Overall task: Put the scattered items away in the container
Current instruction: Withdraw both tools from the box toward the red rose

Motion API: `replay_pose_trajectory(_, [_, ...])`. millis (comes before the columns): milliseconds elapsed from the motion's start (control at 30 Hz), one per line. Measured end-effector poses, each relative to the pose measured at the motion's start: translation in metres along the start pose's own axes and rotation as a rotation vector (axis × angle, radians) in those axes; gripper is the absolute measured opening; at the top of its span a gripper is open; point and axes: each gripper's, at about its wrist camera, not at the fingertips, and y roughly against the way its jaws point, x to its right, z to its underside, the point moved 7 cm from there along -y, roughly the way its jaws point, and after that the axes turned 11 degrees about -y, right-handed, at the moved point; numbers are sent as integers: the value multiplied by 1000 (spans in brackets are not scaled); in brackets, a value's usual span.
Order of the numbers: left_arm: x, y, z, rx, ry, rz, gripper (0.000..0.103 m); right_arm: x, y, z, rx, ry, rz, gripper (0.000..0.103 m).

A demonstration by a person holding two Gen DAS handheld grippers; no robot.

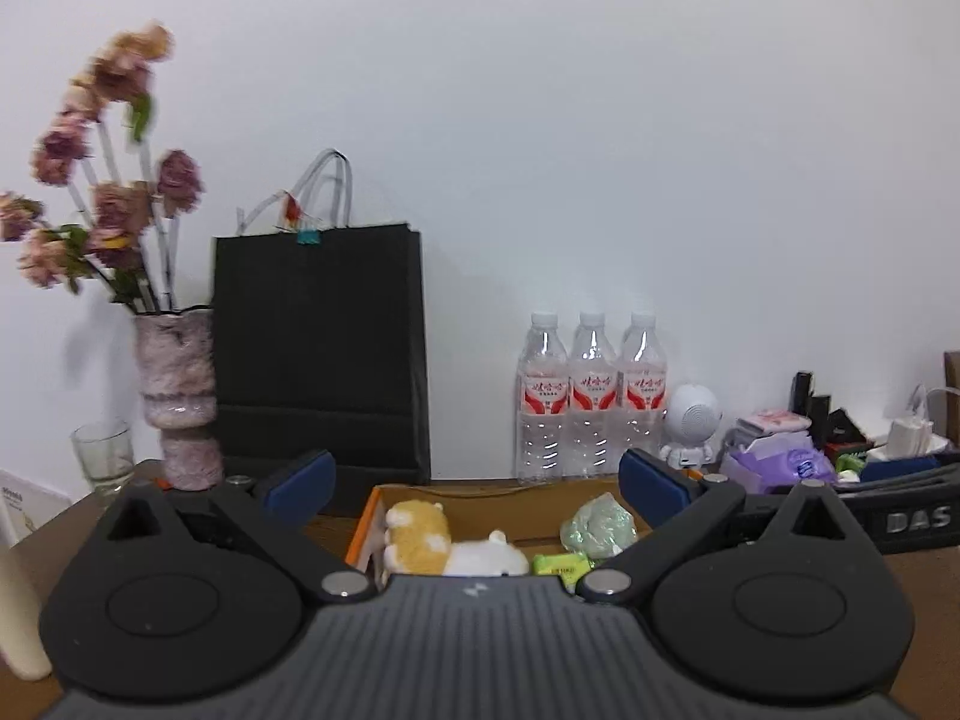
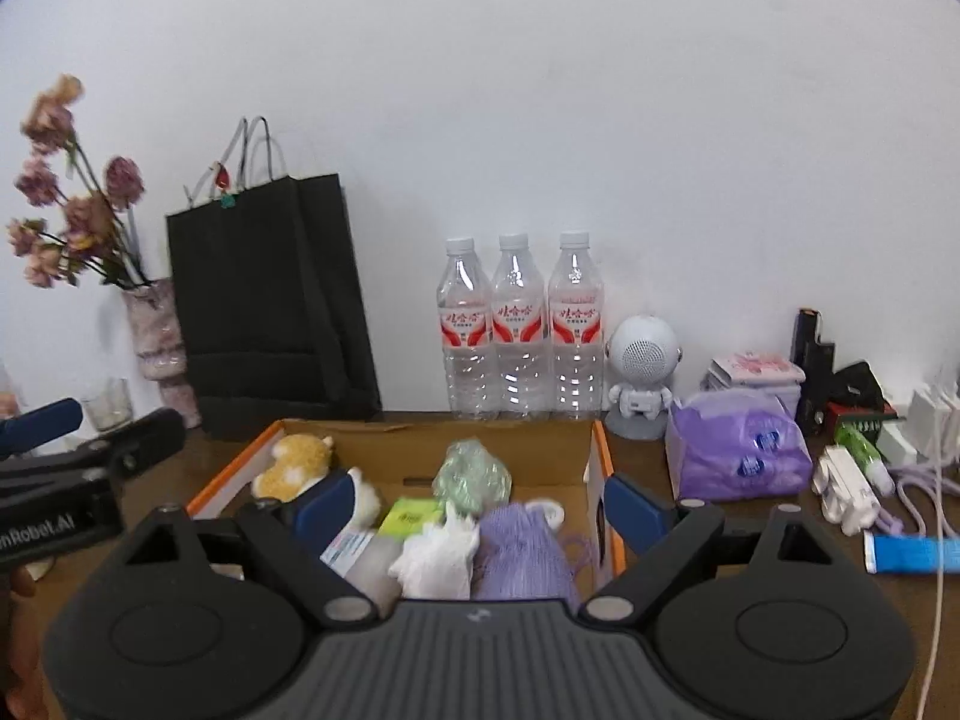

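The shallow cardboard box with an orange rim [image 2: 600, 450] sits on the brown table [image 2: 648, 462] before the black paper bag [image 2: 270, 300], already holding an orange-and-white plush toy [image 2: 300, 462], a green packet [image 2: 408, 513] and a lilac knitted pouch [image 2: 522, 546]. The next pick is probably the purple tissue pack [image 2: 738, 450] just right of the box — approach low and straddle it squarely. The right gripper [image 2: 474, 504] hangs over the box, jaws wide apart, gripping nothing; the left gripper [image 1: 474, 489] likewise — spread and empty.

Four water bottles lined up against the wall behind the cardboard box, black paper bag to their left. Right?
Not quite: there are three water bottles, not four. The right wrist view shows them in a row at the wall behind the cardboard box, with the black paper bag to their left, as you said.
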Motion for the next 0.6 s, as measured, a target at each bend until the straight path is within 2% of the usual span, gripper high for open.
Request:
replay_pose_trajectory(100, [5,39,34,-91,-24,4,103,8,41,40,-39,-4,-52,91])
replay_pose_trajectory(167, [10,77,65,-146,-12,17,103,14,74,71,-50,1,-57,91])
replay_pose_trajectory(267, [17,133,103,-171,54,53,103,22,126,116,-35,-27,-67,91])
replay_pose_trajectory(367, [26,168,126,-206,40,73,103,32,161,153,-33,-93,-63,94])
replay_pose_trajectory(467, [30,176,133,-217,-6,111,103,38,168,178,-91,-64,-38,94])
replay_pose_trajectory(600, [32,161,130,-228,12,116,103,48,151,171,-89,-31,33,94])
